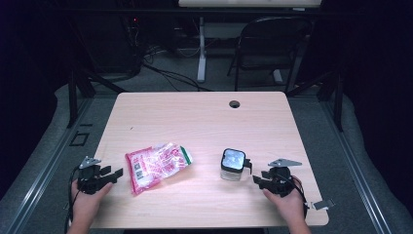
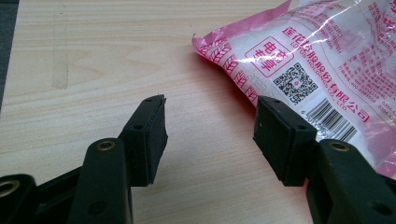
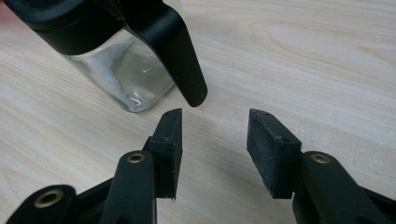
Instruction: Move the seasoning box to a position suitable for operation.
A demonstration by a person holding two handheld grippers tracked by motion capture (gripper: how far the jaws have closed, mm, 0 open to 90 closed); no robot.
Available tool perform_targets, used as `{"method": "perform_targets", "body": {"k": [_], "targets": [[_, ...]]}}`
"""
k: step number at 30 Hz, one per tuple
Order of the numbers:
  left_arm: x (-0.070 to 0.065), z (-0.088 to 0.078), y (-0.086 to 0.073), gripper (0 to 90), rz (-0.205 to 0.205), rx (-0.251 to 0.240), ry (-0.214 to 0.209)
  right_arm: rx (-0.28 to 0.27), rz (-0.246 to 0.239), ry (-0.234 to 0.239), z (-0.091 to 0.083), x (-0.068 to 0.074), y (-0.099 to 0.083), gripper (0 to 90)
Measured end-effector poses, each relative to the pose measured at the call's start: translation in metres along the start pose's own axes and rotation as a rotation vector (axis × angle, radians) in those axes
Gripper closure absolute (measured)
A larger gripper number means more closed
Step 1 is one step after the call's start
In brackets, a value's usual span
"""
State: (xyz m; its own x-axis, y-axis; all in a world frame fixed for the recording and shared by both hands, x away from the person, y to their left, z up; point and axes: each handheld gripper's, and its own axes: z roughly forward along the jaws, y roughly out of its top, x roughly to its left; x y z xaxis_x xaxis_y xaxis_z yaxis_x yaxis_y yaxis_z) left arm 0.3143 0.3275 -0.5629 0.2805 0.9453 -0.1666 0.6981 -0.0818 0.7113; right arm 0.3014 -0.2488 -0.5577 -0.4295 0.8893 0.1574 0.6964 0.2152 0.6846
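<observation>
A pink and white printed plastic bag [image 1: 156,165] lies flat at the table's front left; its near corner with a barcode fills the upper right of the left gripper view [image 2: 322,60]. My left gripper [image 1: 118,174] is open just left of the bag, jaws empty [image 2: 210,135], its right jaw beside the bag's edge. A small square glass jar [image 1: 232,165] with a black lid and handle stands right of centre. My right gripper [image 1: 256,179] is open close to the jar's right, pointing at its black handle [image 3: 180,60], nothing between the jaws [image 3: 214,149].
The light wood table [image 1: 195,122] has a round cable hole [image 1: 234,104] near its far edge. A folding chair [image 1: 272,44] and a white desk leg [image 1: 201,48] stand on the floor beyond it. A small metal clip [image 1: 323,204] lies at the front right corner.
</observation>
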Motion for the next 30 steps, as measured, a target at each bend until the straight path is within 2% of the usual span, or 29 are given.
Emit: {"method": "perform_targets", "body": {"k": [11,18,23,25,30], "targets": [[0.000,0.001,0.000,44.2,0.001,0.002,-0.001,0.004,-0.011,0.009,0.002,0.003,0.001,55.7],[0.000,-0.001,-0.002,44.2,-0.001,-0.001,0.003,0.012,-0.029,0.011,0.008,0.011,0.003,55.9],[0.001,-0.003,-0.004,44.2,-0.005,0.002,0.007,0.014,-0.055,-0.007,0.014,0.015,0.006,57.5],[0.002,-0.004,-0.004,44.2,-0.002,0.013,0.009,0.003,-0.057,-0.012,0.018,0.017,0.008,59.9],[0.004,-0.007,-0.007,44.2,-0.010,0.002,0.017,0.001,-0.066,-0.020,0.024,0.019,0.013,65.5]]}}
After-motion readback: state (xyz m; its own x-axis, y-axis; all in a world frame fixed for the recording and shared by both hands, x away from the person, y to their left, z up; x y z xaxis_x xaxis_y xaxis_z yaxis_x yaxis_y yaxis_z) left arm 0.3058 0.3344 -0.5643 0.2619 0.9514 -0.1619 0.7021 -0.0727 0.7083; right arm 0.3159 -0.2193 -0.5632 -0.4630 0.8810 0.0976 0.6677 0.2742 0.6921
